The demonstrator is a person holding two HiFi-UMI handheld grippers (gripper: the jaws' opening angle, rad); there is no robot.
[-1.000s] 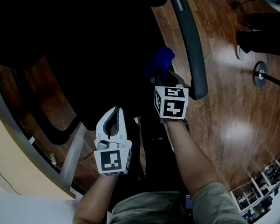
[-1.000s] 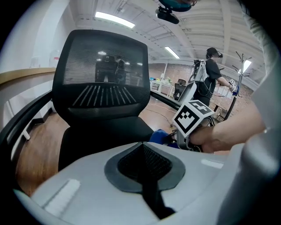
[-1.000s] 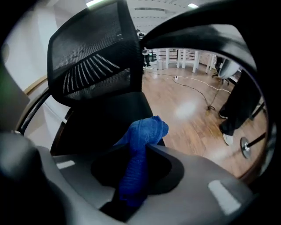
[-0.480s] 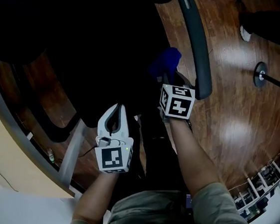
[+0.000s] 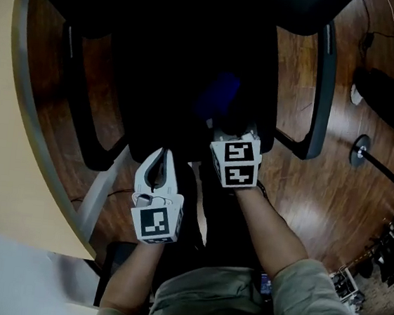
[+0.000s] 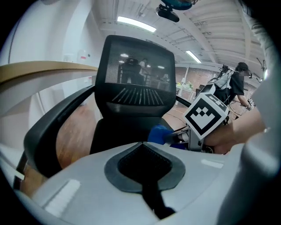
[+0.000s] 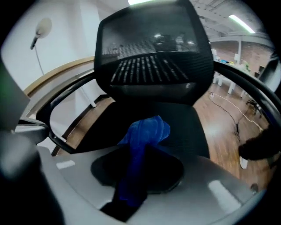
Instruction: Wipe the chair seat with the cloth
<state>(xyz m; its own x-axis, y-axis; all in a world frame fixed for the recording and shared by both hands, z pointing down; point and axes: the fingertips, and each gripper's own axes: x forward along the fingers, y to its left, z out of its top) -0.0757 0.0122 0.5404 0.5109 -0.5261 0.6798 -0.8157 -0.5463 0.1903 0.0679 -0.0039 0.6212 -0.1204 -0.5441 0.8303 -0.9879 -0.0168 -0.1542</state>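
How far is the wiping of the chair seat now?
Done: the right hand-held gripper is shut on the blue cloth. In hand: its bunched end is over the chair seat. Remaining: the wiping; the dark seat shows no wiped area. The left hand-held gripper is shut, empty.

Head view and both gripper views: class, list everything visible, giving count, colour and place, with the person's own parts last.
chair: one, black, mesh back, facing the person.
armrests: two, dark grey, either side of the chair seat.
cloth: one, blue, over the chair seat.
desk: one, pale wood, left of the chair.
floor: brown wood, under everything.
bystander: one, dark clothes, far background.
left gripper: white, fingers together, empty, beside the right gripper.
right gripper: white, fingers shut on the cloth.
forearms: two, bare, behind the grippers.
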